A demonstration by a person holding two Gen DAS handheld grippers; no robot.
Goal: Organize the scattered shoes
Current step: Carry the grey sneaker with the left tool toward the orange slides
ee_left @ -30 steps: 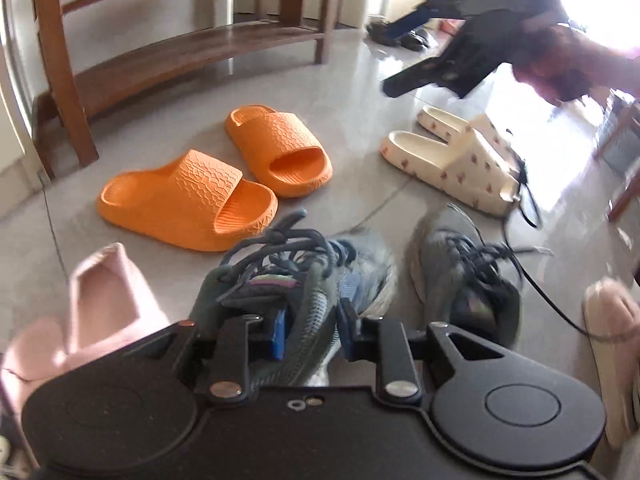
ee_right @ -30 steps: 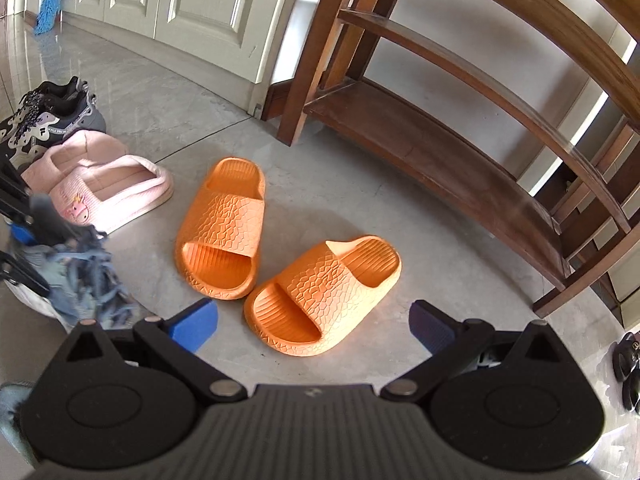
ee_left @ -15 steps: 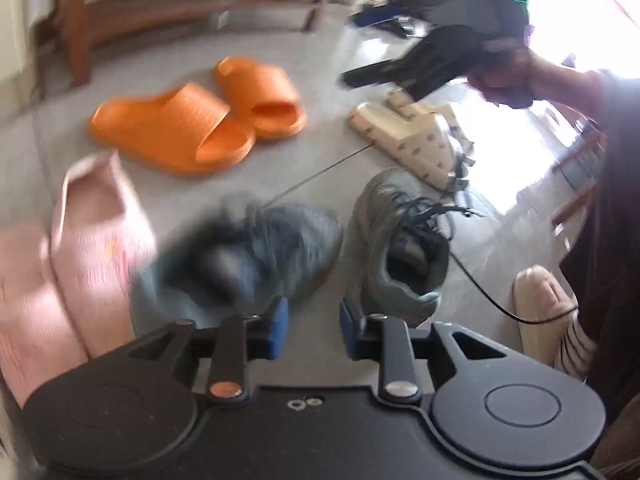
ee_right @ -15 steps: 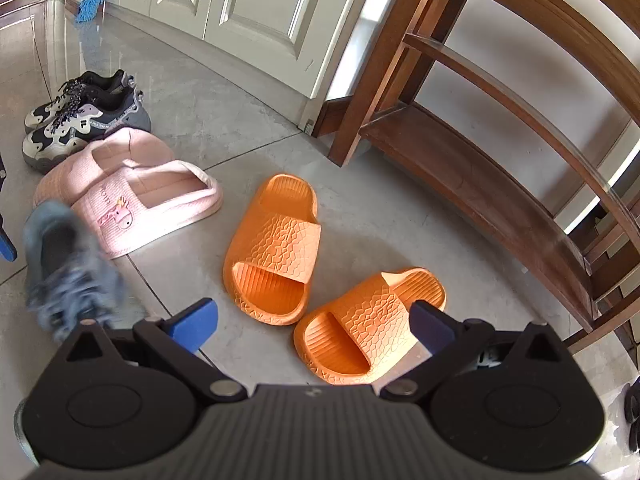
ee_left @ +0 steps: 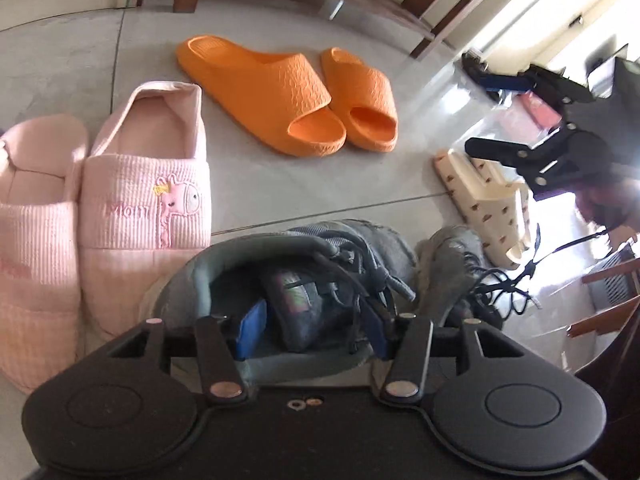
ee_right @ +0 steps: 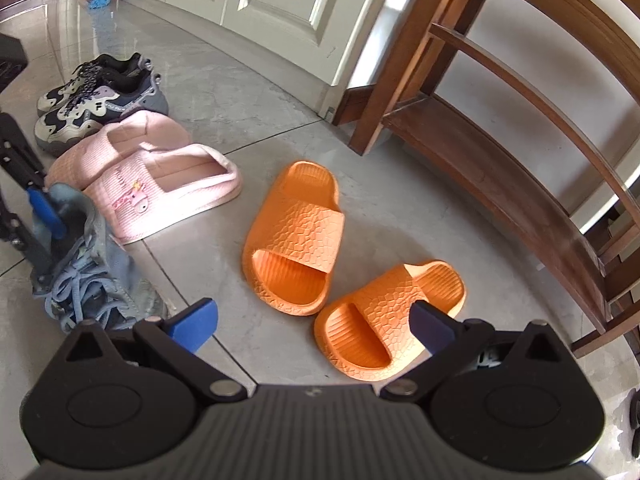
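A grey sneaker [ee_left: 320, 256] lies on the floor beside a pink slipper pair [ee_left: 148, 184], its mate [ee_left: 452, 268] to the right. My left gripper [ee_left: 314, 330] hangs low over its collar with jaws opening; the tongue sits between the pads, which do not press on it. In the right wrist view, one of its blue pads [ee_right: 46, 210] shows at that sneaker [ee_right: 92, 276]. My right gripper [ee_right: 314, 324] stands open above two orange slides [ee_right: 296, 236], nothing between its fingers. It also shows far right as the right gripper [ee_left: 480, 114].
A wooden shoe rack [ee_right: 500, 168] stands behind the orange slides. Dark sneakers [ee_right: 100, 96] sit beyond the pink slippers [ee_right: 160, 184]. Cream patterned slides [ee_left: 488, 204] lie right of the grey pair, with a black cord [ee_left: 520, 272] trailing nearby. White cabinet doors [ee_right: 280, 0] are at the back.
My left gripper let go of the grey sneaker, which dropped to the floor beside the pink slippers; its jaws widened and it rolled and sank. The right gripper drifted closer over the orange slides.
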